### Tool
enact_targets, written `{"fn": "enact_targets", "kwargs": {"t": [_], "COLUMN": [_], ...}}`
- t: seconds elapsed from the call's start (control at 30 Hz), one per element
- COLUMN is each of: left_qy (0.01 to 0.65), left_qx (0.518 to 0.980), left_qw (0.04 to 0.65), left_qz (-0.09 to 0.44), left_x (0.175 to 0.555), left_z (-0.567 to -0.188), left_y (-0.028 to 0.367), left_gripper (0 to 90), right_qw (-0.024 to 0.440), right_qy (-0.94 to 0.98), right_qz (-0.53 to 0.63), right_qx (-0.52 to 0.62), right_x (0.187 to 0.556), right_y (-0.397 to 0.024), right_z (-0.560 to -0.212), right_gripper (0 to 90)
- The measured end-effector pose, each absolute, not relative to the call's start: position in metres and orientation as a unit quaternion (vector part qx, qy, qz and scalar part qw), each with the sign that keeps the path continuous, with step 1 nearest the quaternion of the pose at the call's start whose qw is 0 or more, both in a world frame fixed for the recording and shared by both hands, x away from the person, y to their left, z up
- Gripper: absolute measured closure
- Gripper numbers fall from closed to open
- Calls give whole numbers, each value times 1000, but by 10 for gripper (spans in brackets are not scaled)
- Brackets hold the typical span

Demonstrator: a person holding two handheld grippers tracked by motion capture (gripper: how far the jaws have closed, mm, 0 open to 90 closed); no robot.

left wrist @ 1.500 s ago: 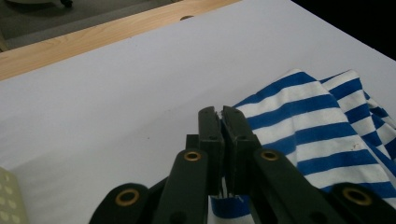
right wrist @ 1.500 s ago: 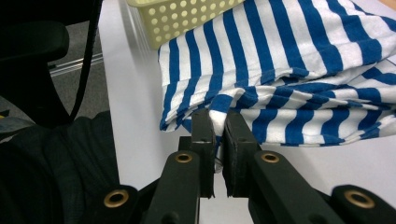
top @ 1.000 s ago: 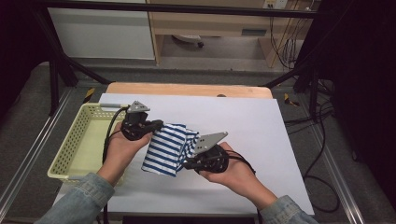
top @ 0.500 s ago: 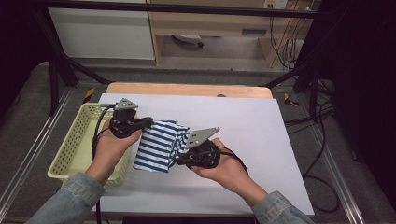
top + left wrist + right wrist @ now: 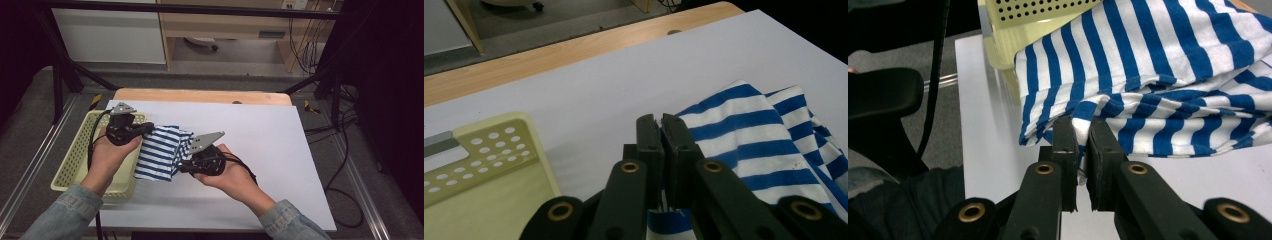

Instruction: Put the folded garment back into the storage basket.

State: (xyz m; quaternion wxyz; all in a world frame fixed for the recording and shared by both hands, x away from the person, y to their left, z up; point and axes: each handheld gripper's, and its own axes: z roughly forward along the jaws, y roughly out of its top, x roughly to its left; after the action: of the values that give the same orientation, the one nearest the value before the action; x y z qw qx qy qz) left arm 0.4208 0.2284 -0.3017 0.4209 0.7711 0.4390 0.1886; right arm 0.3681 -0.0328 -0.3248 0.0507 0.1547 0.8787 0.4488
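A folded blue-and-white striped cloth hangs between both grippers, above the white table's left part and the edge of a yellow basket. My left gripper is shut on the cloth's far left edge; in the left gripper view the jaws pinch striped cloth at the left gripper. My right gripper is shut on the near right edge; in the right gripper view the right gripper clamps a fold of the cloth.
The perforated yellow basket stands at the table's left edge, partly under the cloth. A wooden strip runs along the table's far edge. The white surface spreads to the right.
Both grippers have carried the cloth leftward, from mid-table to over the basket's right rim.
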Motion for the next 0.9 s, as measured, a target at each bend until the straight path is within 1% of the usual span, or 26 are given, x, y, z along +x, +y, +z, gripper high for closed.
{"fn": "enact_targets", "kwargs": {"t": [0.6,0.9], "left_qy": [455,459], "left_qx": [762,758], "left_qw": [418,415], "left_qz": [195,204], "left_x": [422,423], "left_z": [-298,-288], "left_y": [256,273], "left_gripper": [867,868], "right_qw": [50,53], "right_qy": [882,882], "right_qz": [447,448], "right_qx": [139,133], "right_x": [377,384], "right_y": [-5,9], "right_z": [-320,-316], "right_gripper": [841,841]}}
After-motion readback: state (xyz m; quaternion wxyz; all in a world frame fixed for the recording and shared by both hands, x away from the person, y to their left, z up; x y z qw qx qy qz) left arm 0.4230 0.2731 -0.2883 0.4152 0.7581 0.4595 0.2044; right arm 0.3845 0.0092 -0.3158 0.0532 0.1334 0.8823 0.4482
